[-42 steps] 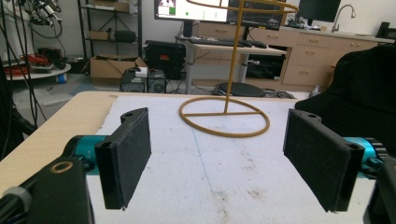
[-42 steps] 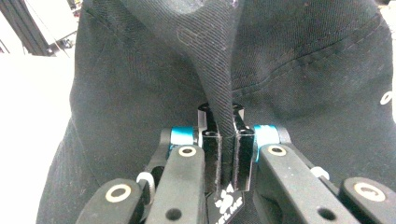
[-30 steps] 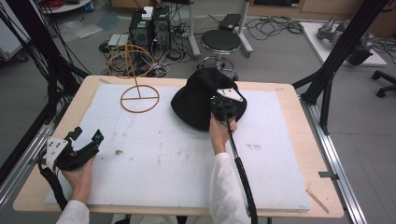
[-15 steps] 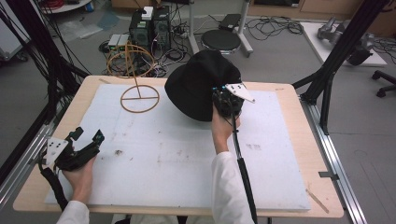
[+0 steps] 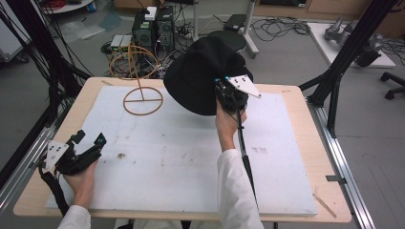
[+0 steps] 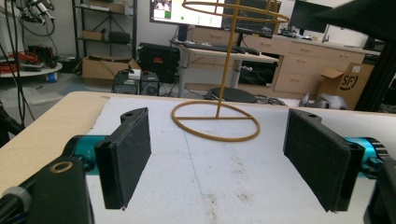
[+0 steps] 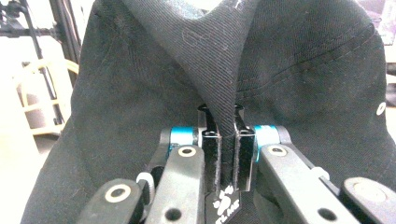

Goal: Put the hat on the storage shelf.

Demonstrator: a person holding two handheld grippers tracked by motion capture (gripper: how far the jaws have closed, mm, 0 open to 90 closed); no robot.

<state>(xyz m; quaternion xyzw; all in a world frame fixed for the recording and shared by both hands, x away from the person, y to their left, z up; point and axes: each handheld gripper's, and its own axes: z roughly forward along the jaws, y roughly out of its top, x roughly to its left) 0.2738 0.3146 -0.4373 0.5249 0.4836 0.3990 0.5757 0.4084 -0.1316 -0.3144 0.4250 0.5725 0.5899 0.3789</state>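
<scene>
My right claw (image 5: 228, 93), clamped on a fold of the black hat (image 5: 203, 71), had lifted it off the counter (image 5: 286, 143) toward the wire stand (image 5: 142, 98) at upper left, likely to hang it, while my left claw (image 5: 88, 148) sat wide open and empty.

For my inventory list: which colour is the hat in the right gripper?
Black; the hat shows best in the right gripper view.

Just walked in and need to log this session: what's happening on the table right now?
A person works two handheld grippers. The right gripper is shut on a fold of a black hat, holding it up off the white mat, near a wire hat stand. The left gripper rests open at the table's near left edge, holding nothing.
</scene>
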